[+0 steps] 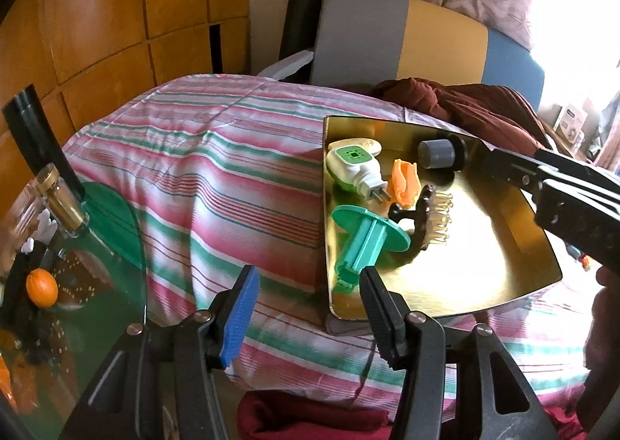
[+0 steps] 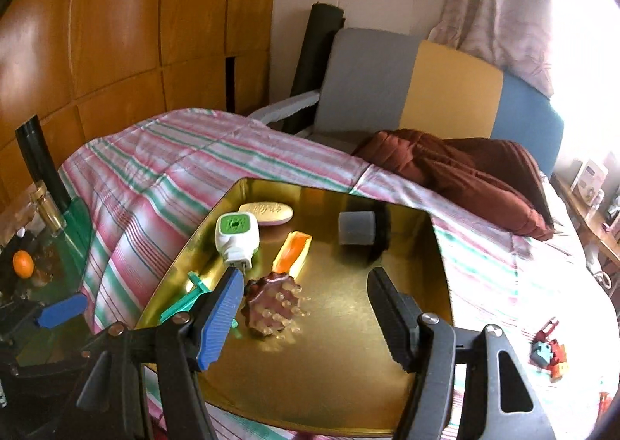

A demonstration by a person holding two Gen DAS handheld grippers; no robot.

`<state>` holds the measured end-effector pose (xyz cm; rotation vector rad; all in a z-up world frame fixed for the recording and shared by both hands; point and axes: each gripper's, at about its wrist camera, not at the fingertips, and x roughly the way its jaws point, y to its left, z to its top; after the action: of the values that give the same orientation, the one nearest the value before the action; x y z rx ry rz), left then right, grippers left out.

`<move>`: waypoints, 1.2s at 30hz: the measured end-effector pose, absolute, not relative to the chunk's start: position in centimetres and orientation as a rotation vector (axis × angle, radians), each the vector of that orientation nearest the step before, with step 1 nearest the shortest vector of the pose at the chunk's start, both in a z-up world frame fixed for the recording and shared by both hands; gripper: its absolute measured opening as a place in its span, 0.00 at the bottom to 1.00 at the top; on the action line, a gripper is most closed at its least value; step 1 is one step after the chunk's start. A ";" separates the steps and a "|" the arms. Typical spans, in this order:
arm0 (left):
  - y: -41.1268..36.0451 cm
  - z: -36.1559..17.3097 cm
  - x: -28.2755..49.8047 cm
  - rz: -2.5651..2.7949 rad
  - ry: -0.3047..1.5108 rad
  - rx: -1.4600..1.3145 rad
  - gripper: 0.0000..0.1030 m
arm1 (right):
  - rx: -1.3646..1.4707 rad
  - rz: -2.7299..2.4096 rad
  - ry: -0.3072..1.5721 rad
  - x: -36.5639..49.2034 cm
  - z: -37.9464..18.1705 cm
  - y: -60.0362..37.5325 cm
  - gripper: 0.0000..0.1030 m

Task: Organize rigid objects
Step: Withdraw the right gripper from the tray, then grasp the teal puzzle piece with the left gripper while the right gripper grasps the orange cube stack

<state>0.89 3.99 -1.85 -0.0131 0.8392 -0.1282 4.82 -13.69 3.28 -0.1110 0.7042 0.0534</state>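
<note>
A gold tray [image 1: 503, 265] [image 2: 341, 370] lies on the striped bed cover. In it are a white and green plug-in device [image 1: 354, 169] [image 2: 237, 234], a beige soap bar [image 2: 267, 212], an orange clip [image 1: 405, 184] [image 2: 292, 254], a grey cap [image 1: 438, 154] [image 2: 357, 227], a brown massage brush [image 1: 428, 217] [image 2: 273, 302] and a teal spool [image 1: 366, 242] [image 2: 186, 300]. My left gripper [image 1: 310, 308] is open and empty just before the tray's near left corner. My right gripper [image 2: 306, 308] is open and empty above the tray, beside the brush.
A green glass table [image 1: 112, 246] at the left holds a perfume bottle [image 1: 62, 203] and an orange fruit [image 1: 42, 288] [image 2: 22, 263]. A brown blanket [image 2: 465, 169] lies behind the tray. Small red and blue toys [image 2: 548, 353] lie on the bed at the right.
</note>
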 end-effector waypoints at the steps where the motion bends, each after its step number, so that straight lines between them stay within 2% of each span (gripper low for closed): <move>1: 3.8 -1.8 0.8 -0.129 0.837 -0.009 0.53 | -0.110 0.053 0.698 4.6 3.5 -13.7 0.65; 25: -2.0 -0.4 0.4 -0.203 0.817 0.114 0.53 | -0.057 -0.042 0.652 2.4 4.4 -20.1 0.65; 36: -6.1 0.5 0.3 -0.286 0.792 0.183 0.53 | -0.065 -0.144 0.686 2.2 3.1 -26.4 0.65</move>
<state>0.34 -6.08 0.49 0.1829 0.7919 -0.2861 2.17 -26.40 3.09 -0.0651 0.6861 -0.1444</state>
